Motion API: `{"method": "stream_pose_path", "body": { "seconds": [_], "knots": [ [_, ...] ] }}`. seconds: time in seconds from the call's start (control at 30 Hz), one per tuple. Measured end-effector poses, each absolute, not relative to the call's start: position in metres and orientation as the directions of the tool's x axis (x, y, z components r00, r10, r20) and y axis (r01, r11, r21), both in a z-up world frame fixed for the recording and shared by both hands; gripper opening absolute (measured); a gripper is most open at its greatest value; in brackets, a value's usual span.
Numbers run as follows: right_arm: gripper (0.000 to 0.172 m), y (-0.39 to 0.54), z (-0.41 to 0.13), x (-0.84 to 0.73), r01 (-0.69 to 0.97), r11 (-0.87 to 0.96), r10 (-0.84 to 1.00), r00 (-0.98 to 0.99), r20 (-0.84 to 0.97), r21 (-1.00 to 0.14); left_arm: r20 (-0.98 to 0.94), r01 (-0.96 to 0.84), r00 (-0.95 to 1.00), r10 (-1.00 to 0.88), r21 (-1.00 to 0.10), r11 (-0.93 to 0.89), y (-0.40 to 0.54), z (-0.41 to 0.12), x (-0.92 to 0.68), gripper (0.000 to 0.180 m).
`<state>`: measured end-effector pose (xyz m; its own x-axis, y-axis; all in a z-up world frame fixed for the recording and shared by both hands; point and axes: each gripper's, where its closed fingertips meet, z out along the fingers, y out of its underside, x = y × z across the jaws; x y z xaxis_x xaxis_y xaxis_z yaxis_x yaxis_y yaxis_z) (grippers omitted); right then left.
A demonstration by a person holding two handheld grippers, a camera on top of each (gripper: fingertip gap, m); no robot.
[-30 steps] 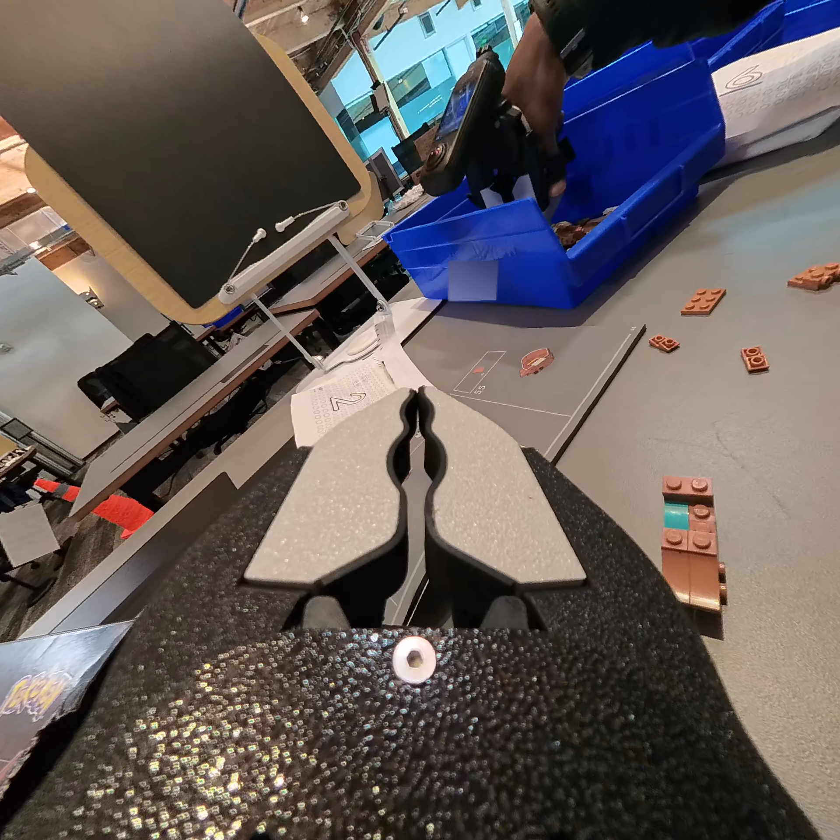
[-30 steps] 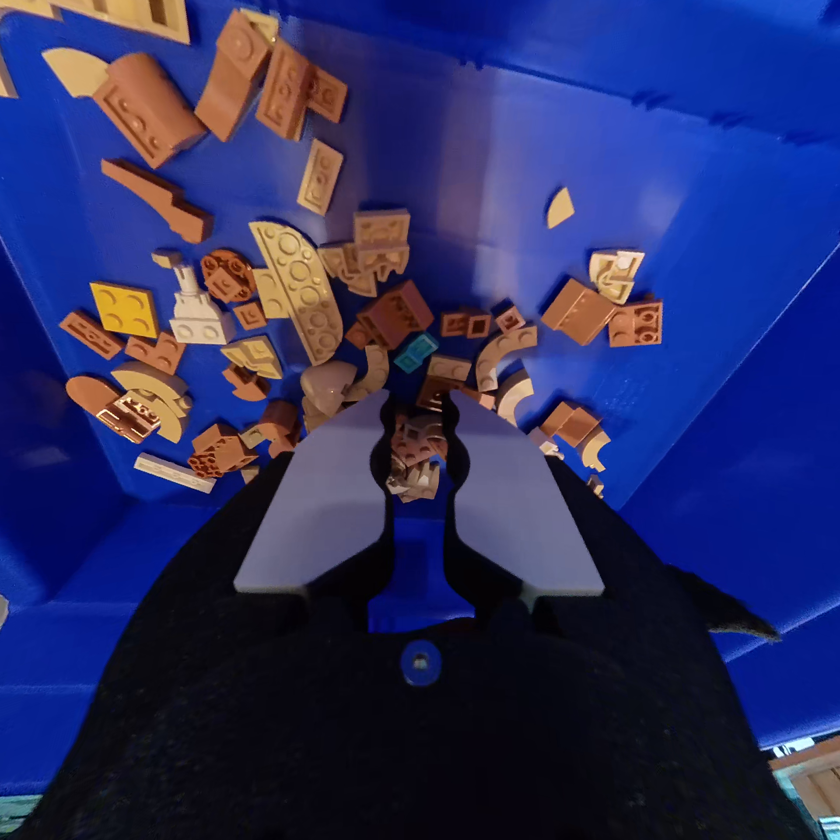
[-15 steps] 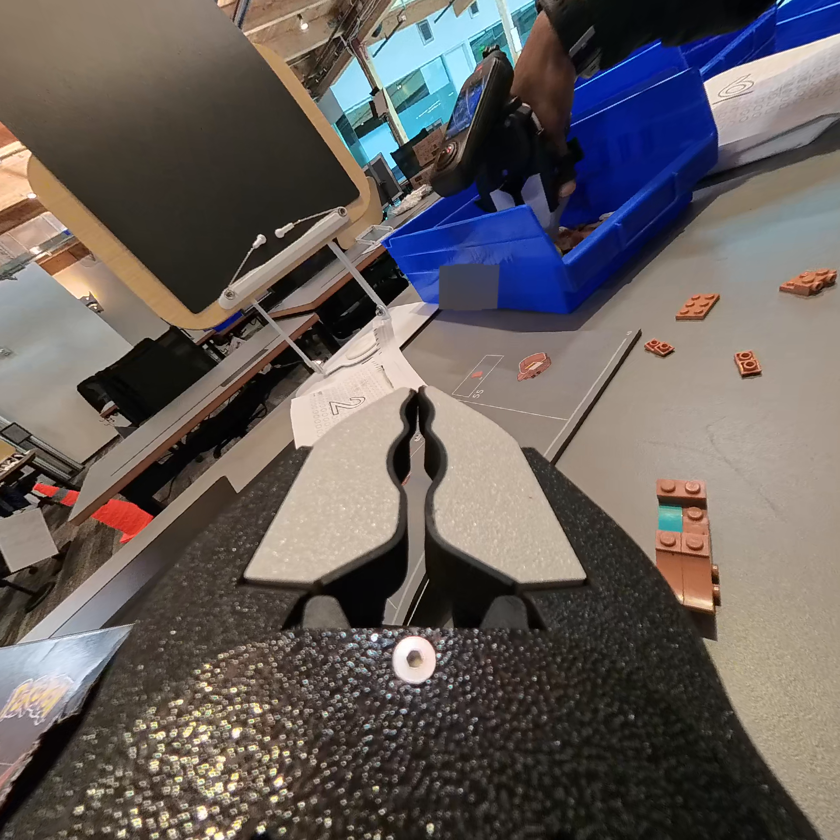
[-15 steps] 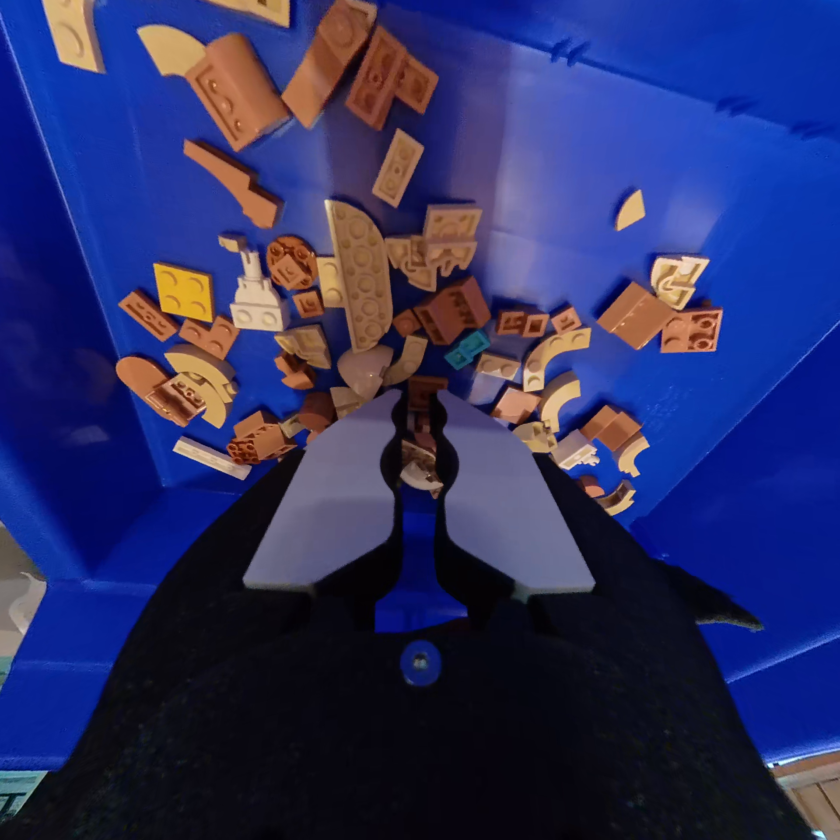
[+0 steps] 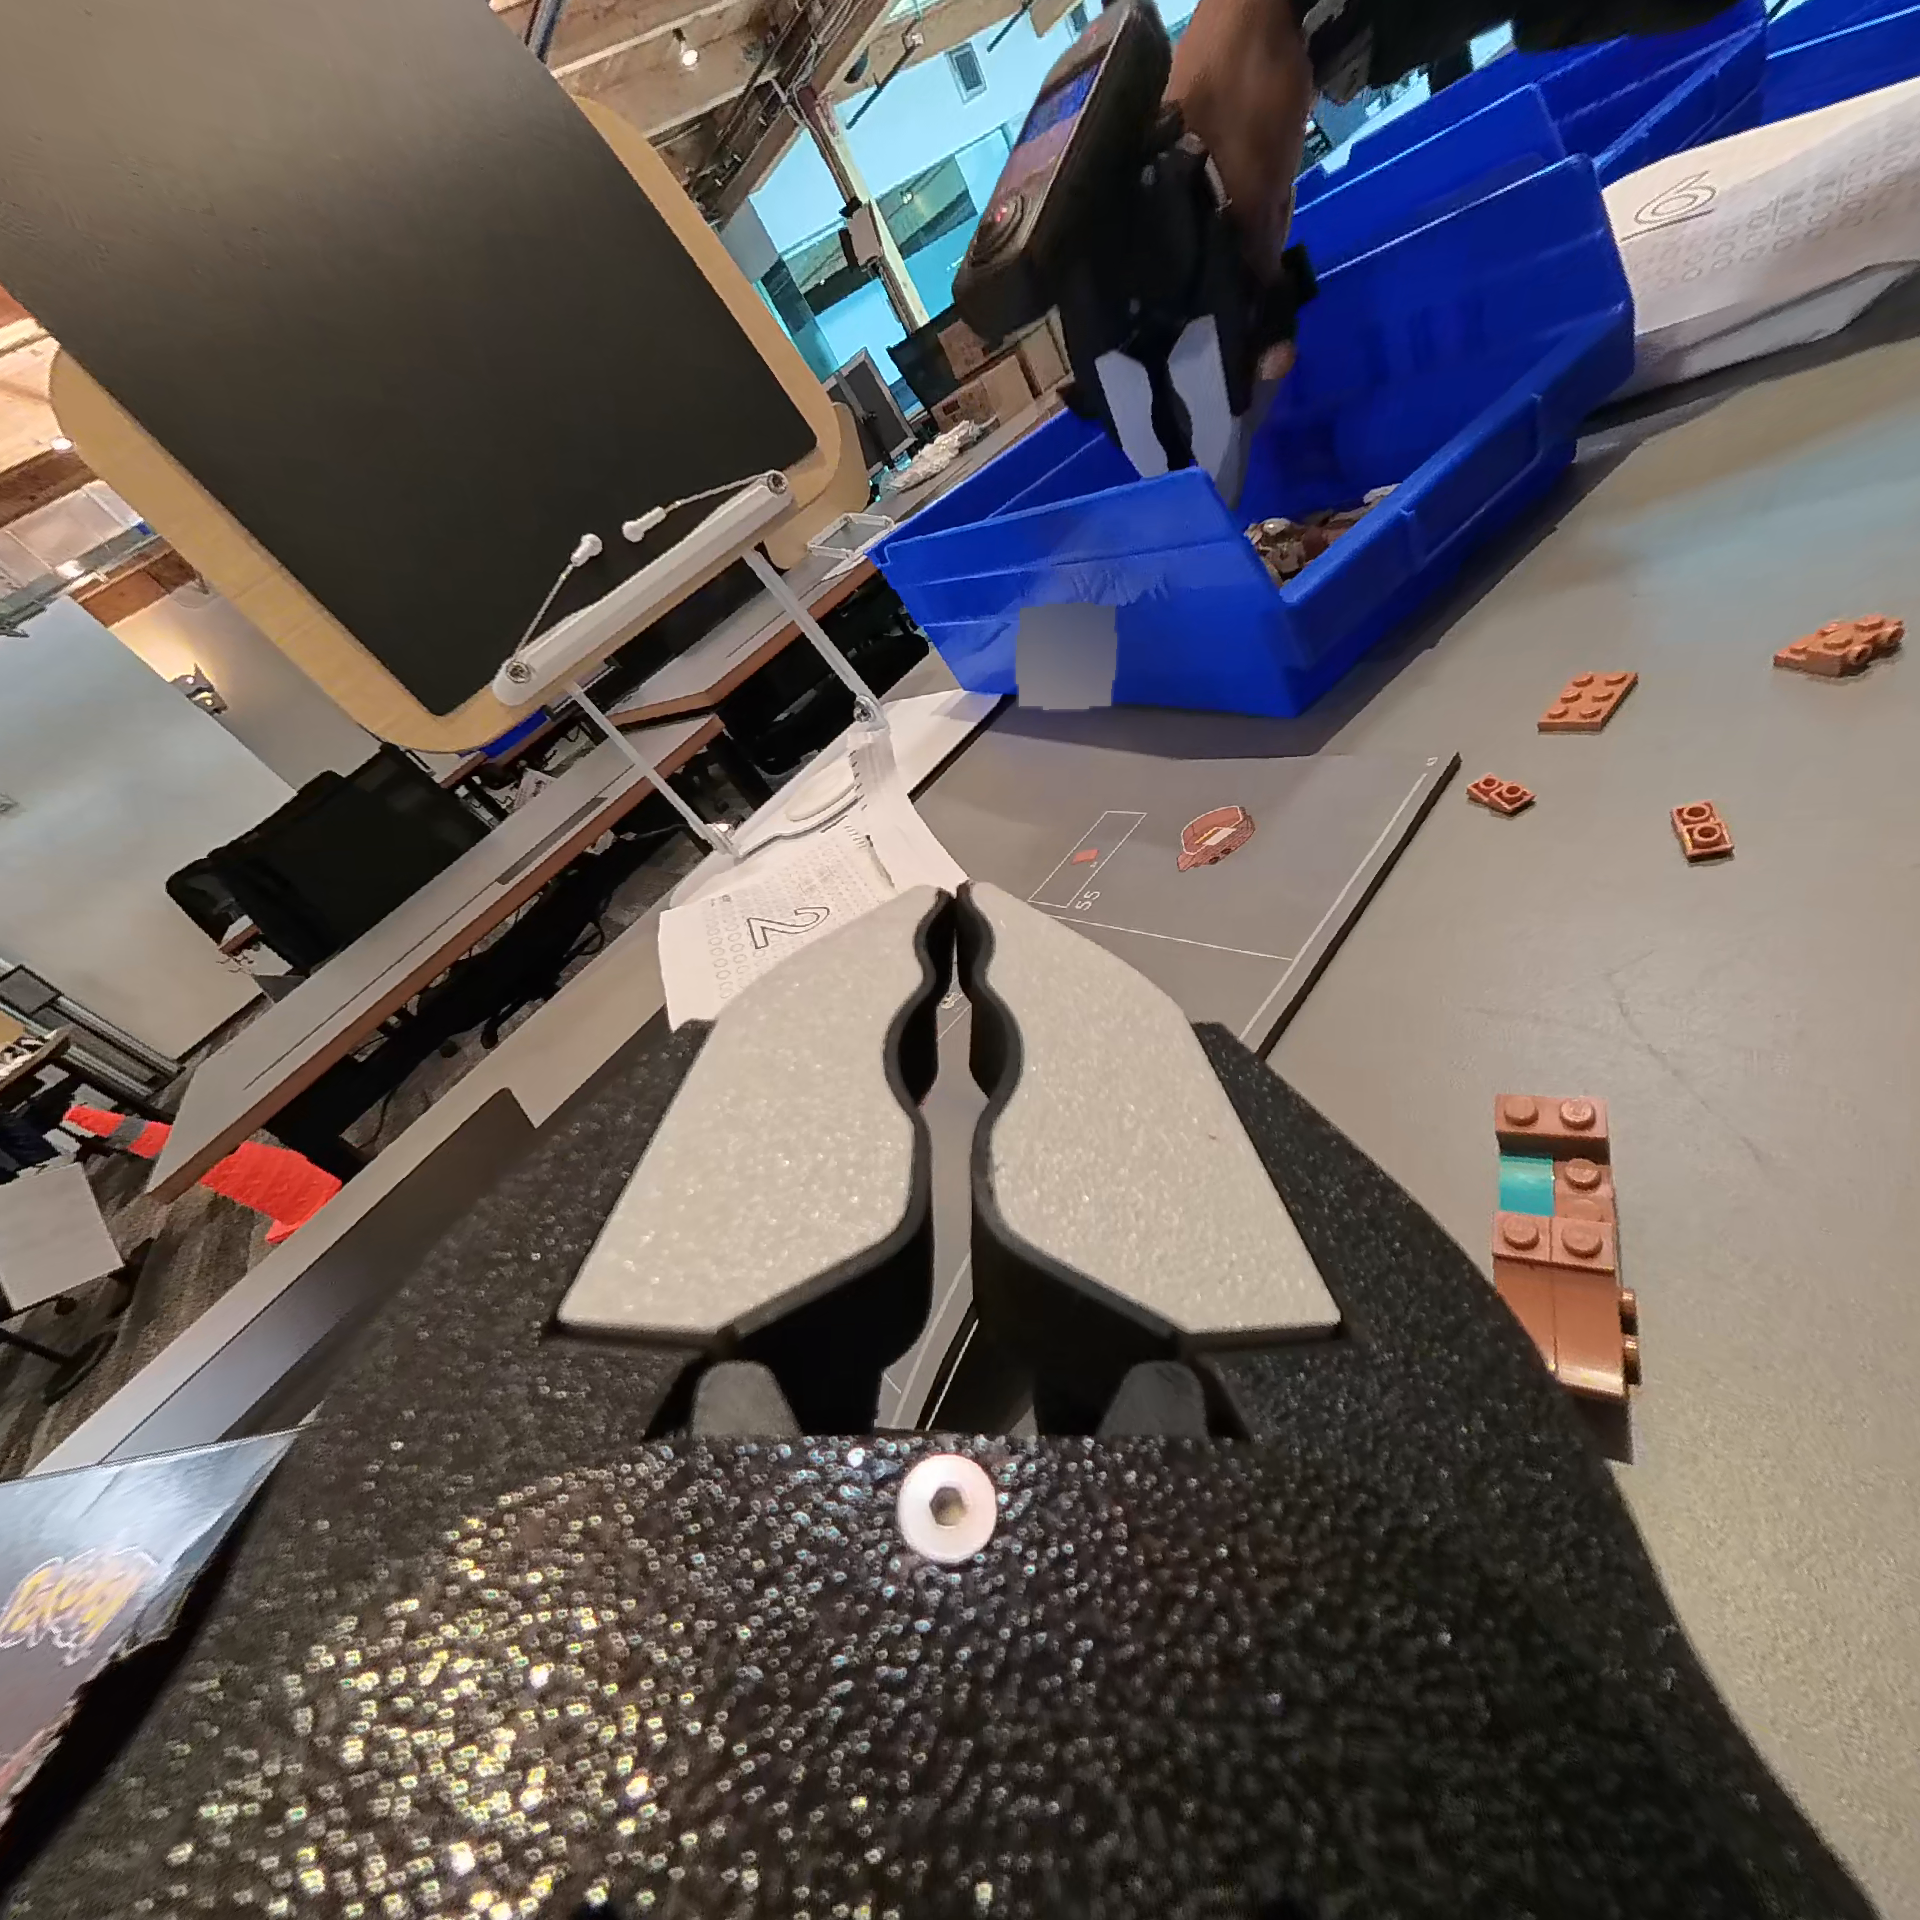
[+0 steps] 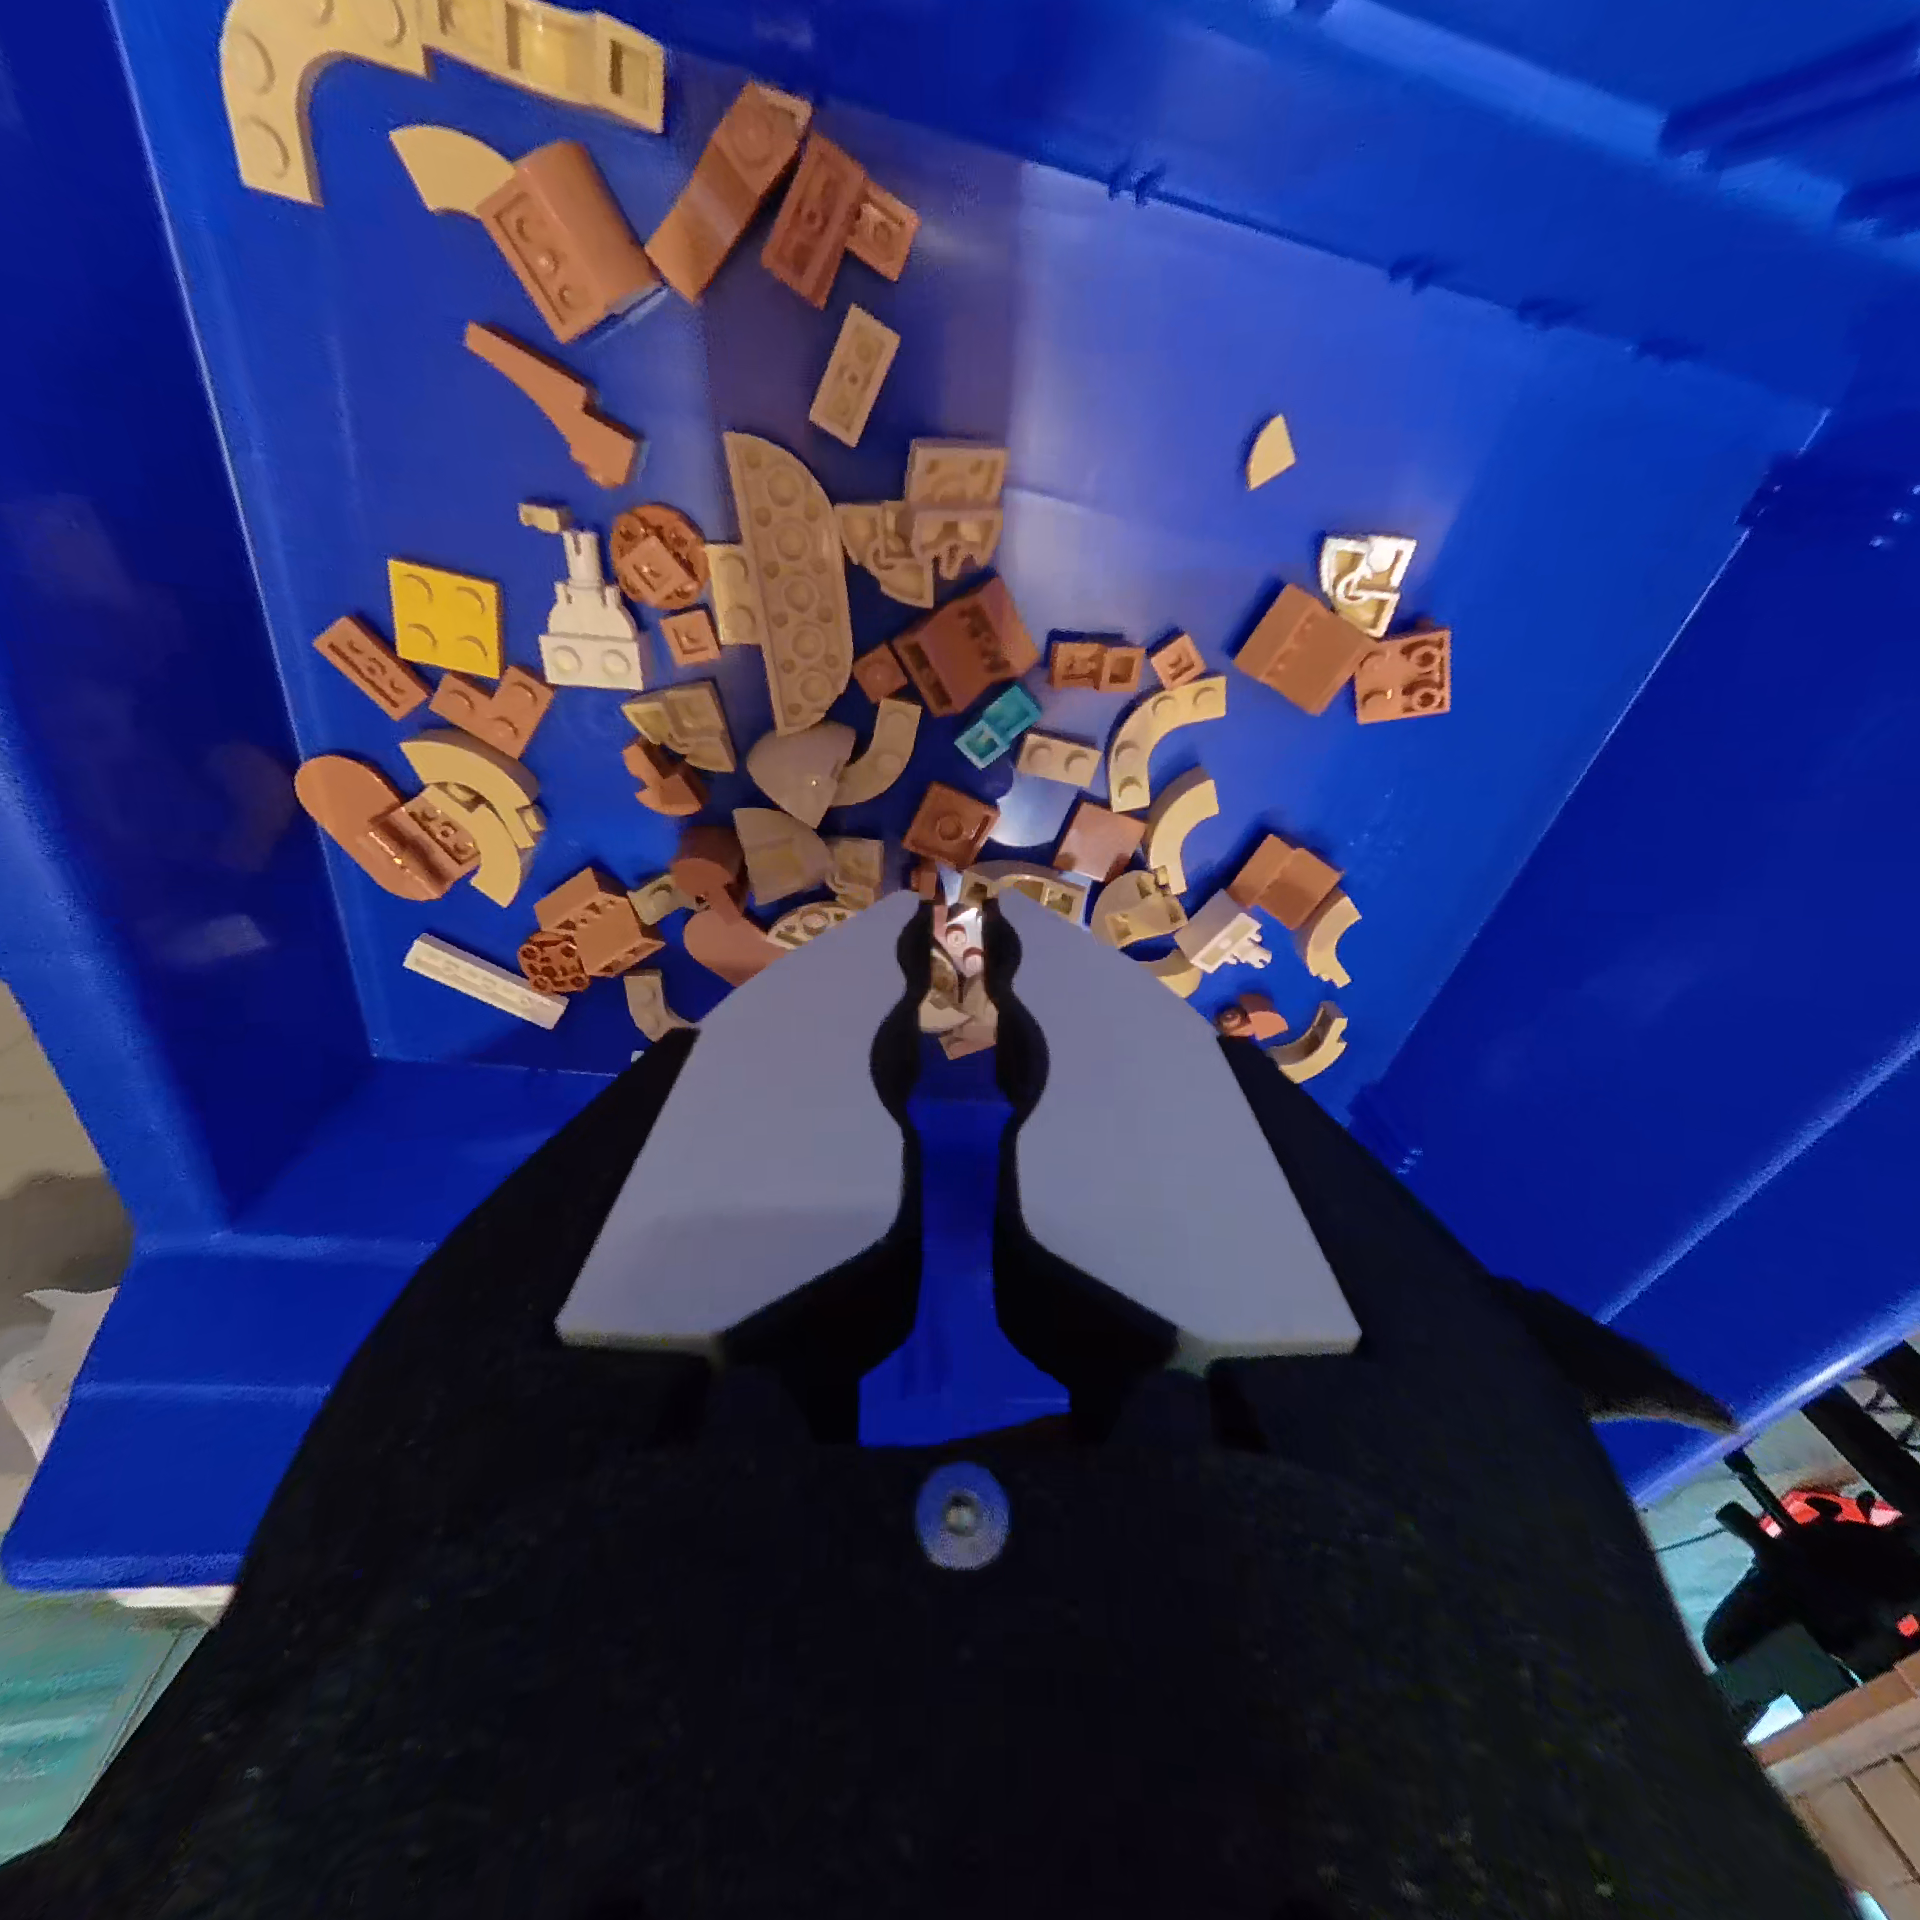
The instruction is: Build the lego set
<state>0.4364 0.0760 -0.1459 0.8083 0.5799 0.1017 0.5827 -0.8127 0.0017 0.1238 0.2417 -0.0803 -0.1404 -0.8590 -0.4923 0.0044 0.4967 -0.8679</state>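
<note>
Lifting away from the heap, my right jaws now sit higher over the loose bricks (image 6: 790, 623) than a second ago, and they have narrowed. They are clenched on a small pale studded piece (image 6: 961, 935) pinched between their tips. Brown, tan, one yellow and one teal brick lie scattered on the floor of the blue bin (image 6: 1558, 935) ahead of them and to both sides. The bin's near wall is directly below them.

My left jaws have stayed where they were, clenched on nothing, tips meeting, low over the grey bench (image 5: 1662, 1039). Just to their right lies a brown brick assembly with a teal tile (image 5: 1558, 1236). Ahead of the tips are a white printed sheet (image 5: 758, 935) and a grey printed mat (image 5: 1247, 883). Farther ahead and to the right, a few small brown plates (image 5: 1587, 698) lie apart on the bench. Well ahead stands the blue bin (image 5: 1195, 623), with my right jaws and the hand (image 5: 1236, 156) holding them above its rim.
</note>
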Motion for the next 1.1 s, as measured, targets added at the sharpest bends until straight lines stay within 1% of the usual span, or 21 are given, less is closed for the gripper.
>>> {"method": "stream_pose_path", "body": {
  "seconds": [0.1,0.2,0.33,0.5,0.63,0.73,0.8,0.9,1.0,1.1],
  "knots": [
    [0.011,0.082,-0.146,0.422,0.605,-0.794,0.6,0.796,0.083,-0.065,-0.49,0.005,-0.14,-0.86,-0.869,0.494,0.242,-0.08,0.124,0.0],
    [0.014,0.083,-0.148,0.407,0.637,-0.767,0.634,0.771,0.066,-0.075,-0.494,0.001,-0.14,-0.858,-0.867,0.499,0.242,-0.081,0.124,0.0],
    [0.015,0.082,-0.147,0.376,0.678,-0.726,0.678,0.734,0.042,-0.119,-0.492,0.004,-0.136,-0.86,-0.868,0.496,0.243,-0.08,0.123,0.0],
    [0.019,0.075,-0.133,0.343,0.733,-0.664,0.725,0.679,0.112,-0.144,-0.493,0.005,-0.142,-0.858,-0.868,0.497,0.241,-0.08,0.124,0.0],
    [0.019,0.071,-0.102,0.297,0.752,-0.597,0.739,0.651,0.174,-0.279,-0.499,0.011,-0.141,-0.855,-0.864,0.503,0.24,-0.078,0.123,0.0],
    [0.018,0.07,-0.094,0.238,0.767,-0.508,0.764,0.612,0.205,-0.392,-0.497,0.018,-0.14,-0.857,-0.866,0.499,0.239,-0.076,0.123,0.0],
    [0.017,0.069,-0.105,0.195,0.779,-0.455,0.792,0.576,0.204,-0.433,-0.499,0.022,-0.144,-0.854,-0.865,0.502,0.237,-0.076,0.123,0.0],
    [0.018,0.075,-0.129,0.156,0.786,-0.429,0.803,0.558,0.211,-0.445,-0.51,0.027,-0.148,-0.848,-0.859,0.511,0.233,-0.075,0.122,0.0],
    [0.017,0.086,-0.145,0.139,0.736,-0.468,0.786,0.599,0.15,-0.489,-0.516,0.029,-0.146,-0.844,-0.855,0.518,0.232,-0.075,0.122,0.0],
    [0.018,0.092,-0.16,0.14,0.717,-0.516,0.767,0.631,0.121,-0.469,-0.517,0.034,-0.139,-0.845,-0.855,0.517,0.234,-0.072,0.121,0.0]
  ]
}}
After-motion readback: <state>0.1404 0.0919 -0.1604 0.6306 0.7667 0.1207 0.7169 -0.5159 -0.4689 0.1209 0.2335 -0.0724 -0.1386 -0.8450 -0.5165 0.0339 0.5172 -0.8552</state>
